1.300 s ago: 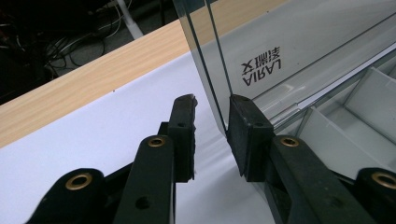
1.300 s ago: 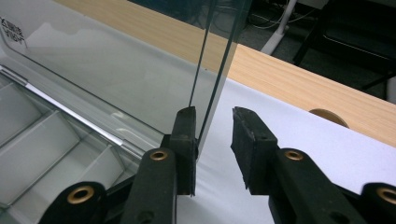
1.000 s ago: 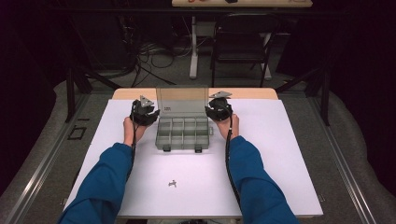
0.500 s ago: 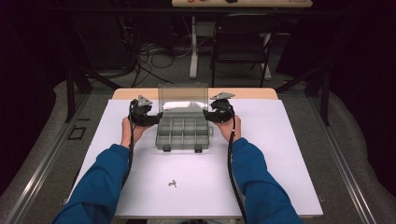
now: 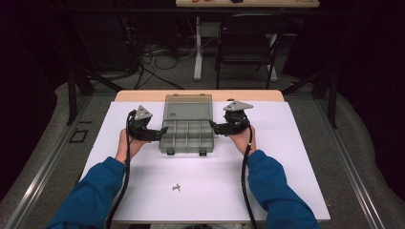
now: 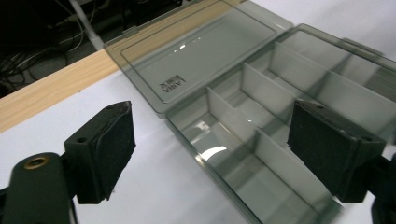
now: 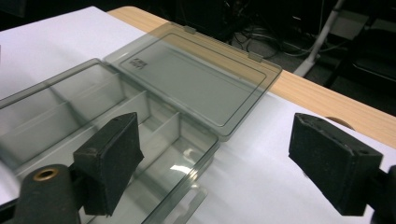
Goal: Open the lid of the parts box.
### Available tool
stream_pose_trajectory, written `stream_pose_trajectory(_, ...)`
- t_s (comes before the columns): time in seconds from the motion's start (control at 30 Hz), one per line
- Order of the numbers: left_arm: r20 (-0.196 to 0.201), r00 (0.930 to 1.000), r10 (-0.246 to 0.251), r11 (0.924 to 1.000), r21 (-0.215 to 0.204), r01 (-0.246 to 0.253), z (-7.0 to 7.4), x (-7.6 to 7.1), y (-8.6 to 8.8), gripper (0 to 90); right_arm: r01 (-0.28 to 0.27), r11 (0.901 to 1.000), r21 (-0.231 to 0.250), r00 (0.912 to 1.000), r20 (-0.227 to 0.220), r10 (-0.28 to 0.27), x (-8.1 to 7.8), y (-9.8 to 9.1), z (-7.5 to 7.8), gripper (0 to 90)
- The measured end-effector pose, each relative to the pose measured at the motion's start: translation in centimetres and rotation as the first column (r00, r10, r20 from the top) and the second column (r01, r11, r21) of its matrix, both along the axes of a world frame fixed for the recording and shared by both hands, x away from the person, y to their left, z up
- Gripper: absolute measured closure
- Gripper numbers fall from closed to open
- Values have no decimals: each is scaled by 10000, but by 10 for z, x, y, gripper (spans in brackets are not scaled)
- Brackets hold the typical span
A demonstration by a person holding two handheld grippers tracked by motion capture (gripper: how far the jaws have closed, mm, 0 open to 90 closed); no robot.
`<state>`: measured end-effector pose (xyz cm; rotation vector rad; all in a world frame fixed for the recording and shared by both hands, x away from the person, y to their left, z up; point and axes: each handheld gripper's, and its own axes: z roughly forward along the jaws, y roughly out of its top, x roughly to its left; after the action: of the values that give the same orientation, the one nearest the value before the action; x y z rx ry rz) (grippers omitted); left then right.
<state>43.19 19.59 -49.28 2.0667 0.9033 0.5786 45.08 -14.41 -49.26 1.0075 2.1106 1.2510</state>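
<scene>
On the white table (image 5: 286, 157) the clear grey compartment box (image 5: 187, 136) lies mid-table with its lid (image 5: 187, 106) folded flat back, flanked by the left gripper (image 5: 161, 131) and right gripper (image 5: 213, 127), whose jaws have just been opening, now wide and holding nothing, with a small screw (image 5: 177, 188) lying nearer the person.

A lab or recording studio, by the look of it — a white-topped wooden table (image 5: 296, 157) stands in a dim, black-walled room, with tangled cables (image 5: 157, 57) on the grey floor, a folding chair (image 5: 246, 45) and metal stand legs (image 5: 76, 90) behind.
</scene>
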Motion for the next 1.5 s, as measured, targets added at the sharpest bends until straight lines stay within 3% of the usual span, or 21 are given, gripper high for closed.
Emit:
stream_pose_trajectory(0.2,205,9995,-244,9990,367,236,-1,-16,0,95,-520,9986,-110,9980,340,524,-27,-5,3,135)
stream_pose_trajectory(0.5,172,9989,-432,9991,-11,432,-12,-43,5,71,-1070,9941,173,9919,710,1055,-60,-16,0,109)
stream_pose_trajectory(0.73,253,9984,-499,9984,-248,505,-17,-60,8,63,-1334,9910,128,9880,805,1319,-80,-23,-2,95)
stream_pose_trajectory(0.93,291,9968,-742,9957,-526,757,-11,-74,10,50,-1404,9901,24,9860,907,1396,-95,-27,-2,62)
stream_pose_trajectory(1.03,341,9960,-831,9954,-459,846,-12,-80,9,44,-1424,9898,66,9848,1018,1410,-103,-28,-3,57)
stream_pose_trajectory(1.13,500,9948,-884,9959,-140,892,-13,-84,5,38,-1368,9903,228,9862,967,1341,-109,-30,-3,55)
stream_pose_trajectory(1.5,263,9949,-976,9950,-192,982,-19,-96,2,19,-1460,9893,-51,9846,970,1458,-136,-31,-7,35)
